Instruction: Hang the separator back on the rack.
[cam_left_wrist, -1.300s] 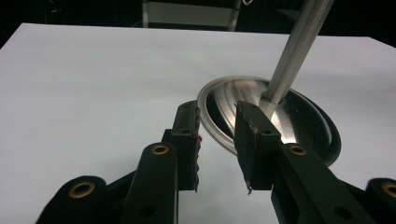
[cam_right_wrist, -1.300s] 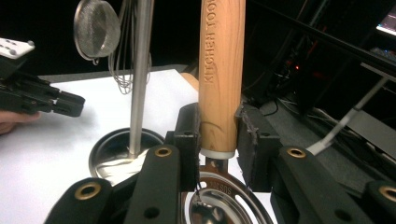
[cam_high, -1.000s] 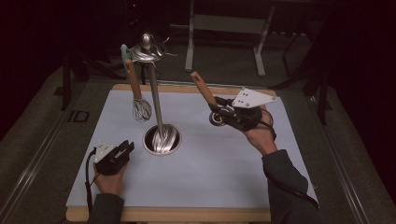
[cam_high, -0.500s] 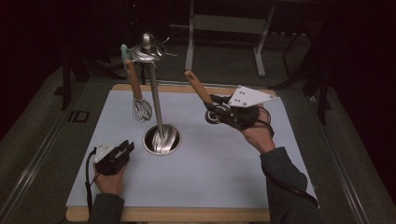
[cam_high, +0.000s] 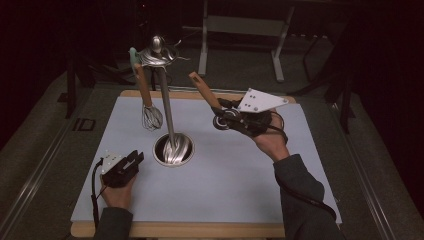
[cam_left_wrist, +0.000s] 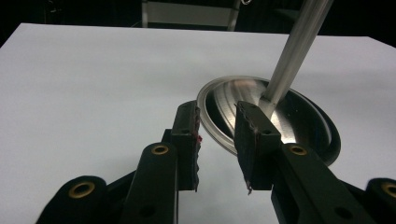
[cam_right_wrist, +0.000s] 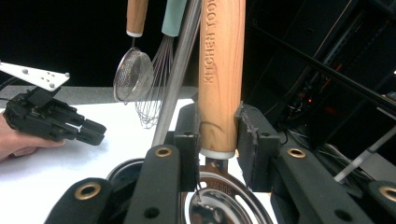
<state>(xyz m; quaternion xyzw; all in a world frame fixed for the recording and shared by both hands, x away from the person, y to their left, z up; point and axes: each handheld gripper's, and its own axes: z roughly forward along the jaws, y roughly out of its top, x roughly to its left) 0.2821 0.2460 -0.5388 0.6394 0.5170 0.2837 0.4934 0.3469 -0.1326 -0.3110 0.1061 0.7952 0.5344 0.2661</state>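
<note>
A: What does the right gripper (cam_high: 223, 116) hold?

B: Its jaws are clamped on a wooden handle (cam_right_wrist: 219, 74) of a kitchen tool. In the right gripper view the handle stands between the two jaws, and a round metal part (cam_right_wrist: 219, 205) sits just below them. In the high view the handle (cam_high: 204, 90) is tilted and points up and away from the hand, above the white mat (cam_high: 225, 185).

A: And the left gripper (cam_high: 131, 161)?

B: It rests low near the front left part of the mat. In the left gripper view its jaws are apart and nothing is between them. They point toward the round metal base (cam_left_wrist: 224, 116) of the stand.

A: Where is this stand?

B: The stand (cam_high: 165, 105) rises from its base near the middle of the mat. A whisk (cam_high: 151, 116) hangs from its top by a wooden handle. In the right gripper view a small strainer (cam_right_wrist: 133, 75) also hangs beside the whisk (cam_right_wrist: 156, 88).

A: Does the held tool touch the stand?

B: In the high view it is apart, to the right of the pole.
</note>
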